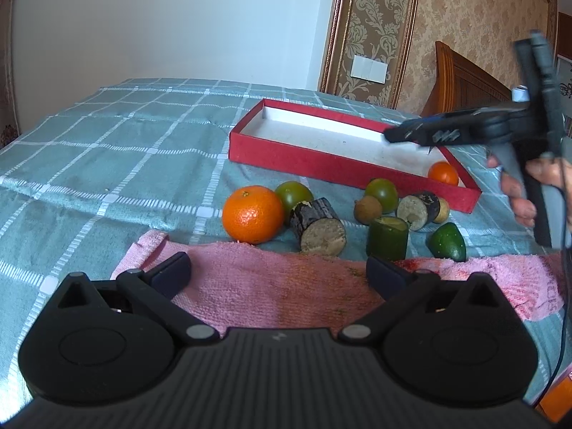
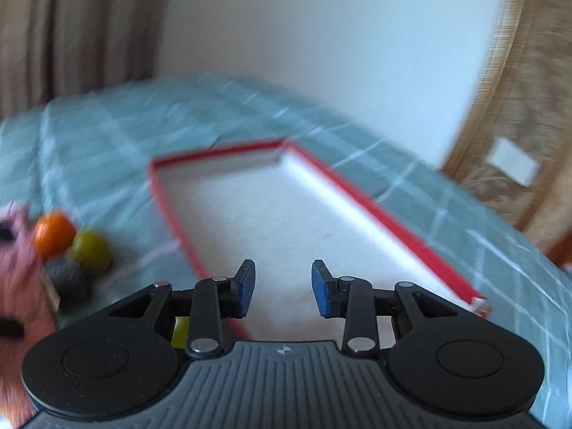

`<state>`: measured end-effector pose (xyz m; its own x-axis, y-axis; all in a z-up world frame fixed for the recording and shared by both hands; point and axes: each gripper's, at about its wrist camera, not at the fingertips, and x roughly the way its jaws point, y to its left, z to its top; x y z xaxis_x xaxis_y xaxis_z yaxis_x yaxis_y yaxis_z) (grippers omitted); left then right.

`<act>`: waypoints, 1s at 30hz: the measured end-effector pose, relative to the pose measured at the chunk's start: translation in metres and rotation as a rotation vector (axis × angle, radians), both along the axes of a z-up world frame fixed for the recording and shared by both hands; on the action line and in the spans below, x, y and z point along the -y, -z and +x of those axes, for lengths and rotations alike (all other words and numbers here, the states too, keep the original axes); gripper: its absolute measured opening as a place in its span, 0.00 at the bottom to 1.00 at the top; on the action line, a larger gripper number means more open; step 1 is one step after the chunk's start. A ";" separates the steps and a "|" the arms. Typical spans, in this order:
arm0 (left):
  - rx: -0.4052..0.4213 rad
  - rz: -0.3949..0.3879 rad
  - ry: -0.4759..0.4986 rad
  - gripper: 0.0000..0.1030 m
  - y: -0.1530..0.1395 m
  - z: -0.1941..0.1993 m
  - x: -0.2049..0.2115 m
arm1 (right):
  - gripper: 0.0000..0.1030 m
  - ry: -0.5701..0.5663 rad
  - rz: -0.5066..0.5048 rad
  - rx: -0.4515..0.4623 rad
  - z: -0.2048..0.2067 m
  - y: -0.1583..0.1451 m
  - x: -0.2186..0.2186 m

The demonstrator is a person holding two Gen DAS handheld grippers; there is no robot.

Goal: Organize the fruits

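Fruits lie in a loose cluster on the checked bedcover (image 1: 107, 150), between the pink towel (image 1: 271, 282) and the red box (image 1: 321, 164): a big orange (image 1: 252, 213), two green tomatoes (image 1: 293, 195), cut cane pieces (image 1: 318, 227), an avocado half (image 1: 447, 242). One small orange (image 1: 443, 173) sits inside the box, in its near right corner. The left tool (image 1: 279, 271) hangs wide open over the towel, holding nothing. The right tool (image 2: 283, 287) is over the box, its pads apart and bare; that view is blurred, so I can't say more.
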<state>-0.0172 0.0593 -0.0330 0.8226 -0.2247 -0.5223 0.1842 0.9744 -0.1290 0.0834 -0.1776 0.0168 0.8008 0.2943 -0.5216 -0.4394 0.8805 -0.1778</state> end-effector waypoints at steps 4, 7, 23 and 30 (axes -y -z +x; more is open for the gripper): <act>0.026 0.038 -0.012 1.00 -0.006 0.000 0.000 | 0.39 0.077 0.158 0.035 -0.033 -0.009 0.031; 0.040 0.061 -0.022 1.00 -0.011 0.005 0.000 | 0.42 0.133 0.181 0.062 -0.065 -0.004 0.043; 0.071 0.218 -0.062 1.00 -0.018 0.021 0.006 | 0.57 0.379 0.208 -0.010 -0.116 0.037 0.077; 0.077 0.294 -0.069 1.00 -0.016 0.026 0.004 | 0.57 0.372 0.194 -0.013 -0.112 0.041 0.072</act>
